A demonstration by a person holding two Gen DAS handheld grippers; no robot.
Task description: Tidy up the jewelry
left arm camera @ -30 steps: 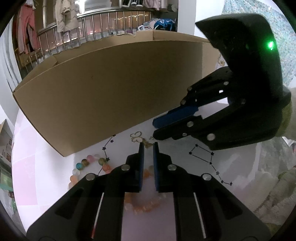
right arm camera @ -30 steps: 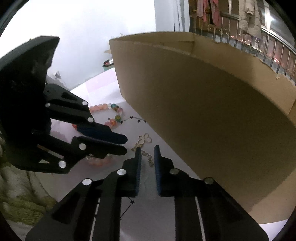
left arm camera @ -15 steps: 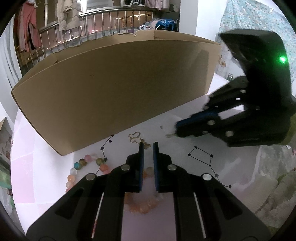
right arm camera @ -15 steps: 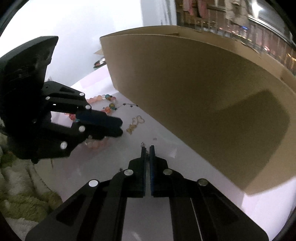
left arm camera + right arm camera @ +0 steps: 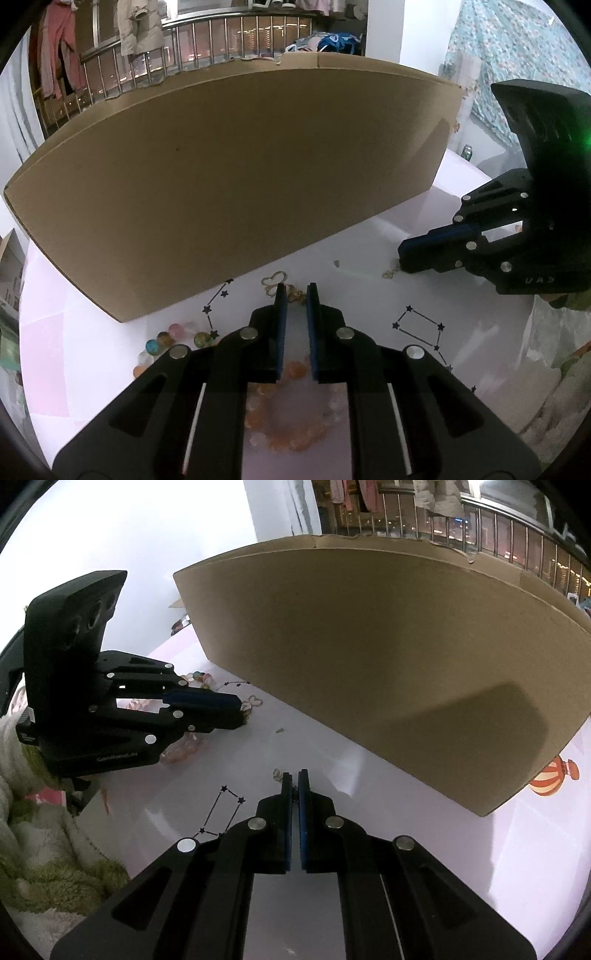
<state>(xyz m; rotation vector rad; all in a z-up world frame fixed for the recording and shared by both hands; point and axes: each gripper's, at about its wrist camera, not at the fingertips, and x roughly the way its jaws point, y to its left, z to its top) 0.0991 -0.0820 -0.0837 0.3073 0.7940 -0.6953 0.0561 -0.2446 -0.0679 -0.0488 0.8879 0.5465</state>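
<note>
A long cardboard box (image 5: 229,177) stands on the pale table (image 5: 369,775). Near its front wall, the right gripper (image 5: 294,775) is closed, pinching a thin gold chain (image 5: 294,792). The left gripper (image 5: 295,291), jaws slightly apart, holds nothing above a gold butterfly pendant (image 5: 274,281) and an orange bead bracelet (image 5: 291,432).

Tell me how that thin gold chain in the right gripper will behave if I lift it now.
The gold chain looks fine and limp, so it will probably dangle and swing. The right gripper pinches only one end, so it may slip free. It looks very light.
</note>
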